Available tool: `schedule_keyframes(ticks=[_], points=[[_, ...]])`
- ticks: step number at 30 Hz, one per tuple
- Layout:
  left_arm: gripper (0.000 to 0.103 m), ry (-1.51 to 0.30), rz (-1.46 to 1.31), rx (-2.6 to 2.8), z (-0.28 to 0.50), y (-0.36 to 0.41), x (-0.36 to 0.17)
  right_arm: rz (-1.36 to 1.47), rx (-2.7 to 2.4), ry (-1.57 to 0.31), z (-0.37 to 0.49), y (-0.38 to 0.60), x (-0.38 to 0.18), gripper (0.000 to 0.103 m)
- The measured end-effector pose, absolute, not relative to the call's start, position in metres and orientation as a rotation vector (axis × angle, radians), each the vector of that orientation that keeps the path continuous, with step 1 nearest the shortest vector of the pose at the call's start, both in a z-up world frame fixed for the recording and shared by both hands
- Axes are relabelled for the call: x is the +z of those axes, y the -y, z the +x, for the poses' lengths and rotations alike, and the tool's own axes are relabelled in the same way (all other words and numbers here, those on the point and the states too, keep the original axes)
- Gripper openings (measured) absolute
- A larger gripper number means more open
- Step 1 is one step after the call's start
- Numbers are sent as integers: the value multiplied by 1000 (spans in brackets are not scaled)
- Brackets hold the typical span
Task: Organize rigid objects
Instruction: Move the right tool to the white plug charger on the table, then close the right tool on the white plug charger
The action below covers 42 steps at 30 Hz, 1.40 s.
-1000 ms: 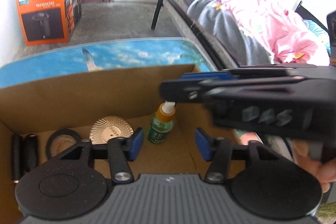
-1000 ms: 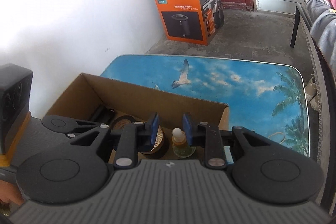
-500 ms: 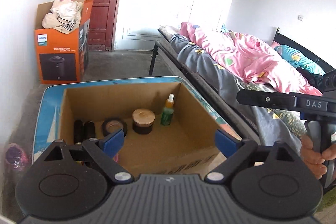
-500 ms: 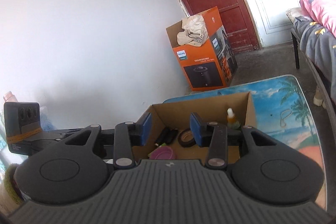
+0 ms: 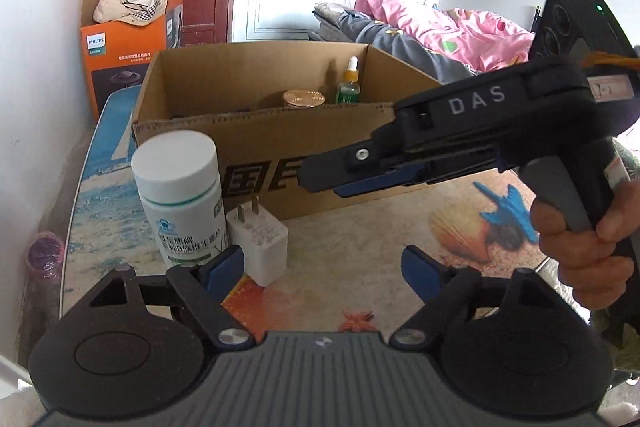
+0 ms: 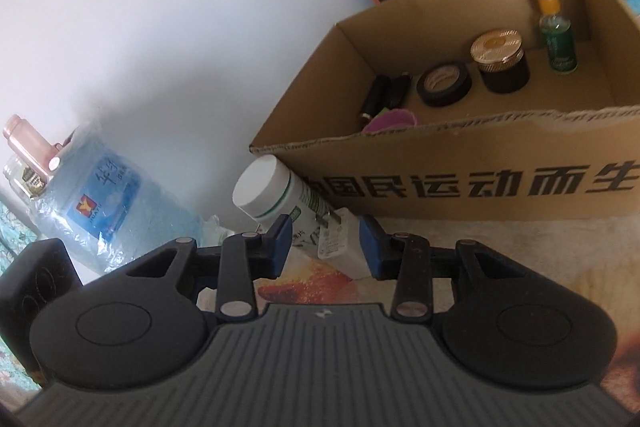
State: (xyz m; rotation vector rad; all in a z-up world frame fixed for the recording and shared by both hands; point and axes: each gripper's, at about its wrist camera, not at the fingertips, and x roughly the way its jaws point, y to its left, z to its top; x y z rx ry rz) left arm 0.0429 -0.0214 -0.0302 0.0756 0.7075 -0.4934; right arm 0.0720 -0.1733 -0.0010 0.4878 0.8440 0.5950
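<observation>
Just ahead of your left claw, whose jaws are closing with nothing between them, the white charger stands touching the white pill bottle beside the cardboard box near the surface's left edge. Your right claw, marked "DAS", is closing, empty. "PHILIPS" marks the orange box.
</observation>
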Motion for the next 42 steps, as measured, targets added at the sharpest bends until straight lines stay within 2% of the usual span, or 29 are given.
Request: schedule_keyframes(ticks=[5, 11, 20, 26, 32, 37, 42], points=[[74, -726, 79, -470, 59, 21, -55, 448, 616, -912, 99, 148, -21, 33], [66, -728, 71, -452, 73, 19, -69, 451, 625, -955, 116, 136, -36, 33], [65, -720, 48, -502, 74, 19, -69, 492, 588, -974, 112, 158, -39, 32], [60, -725, 51, -577, 69, 34, -67, 522, 511, -979, 93, 183, -37, 32], [60, -730, 77, -693, 57, 48, -69, 578, 432, -983, 63, 211, -38, 32], [46, -734, 116, -706, 52, 54, -67, 618, 402, -976, 49, 224, -42, 33], [44, -741, 162, -667, 58, 65, -68, 604, 386, -964, 50, 221, -40, 34]])
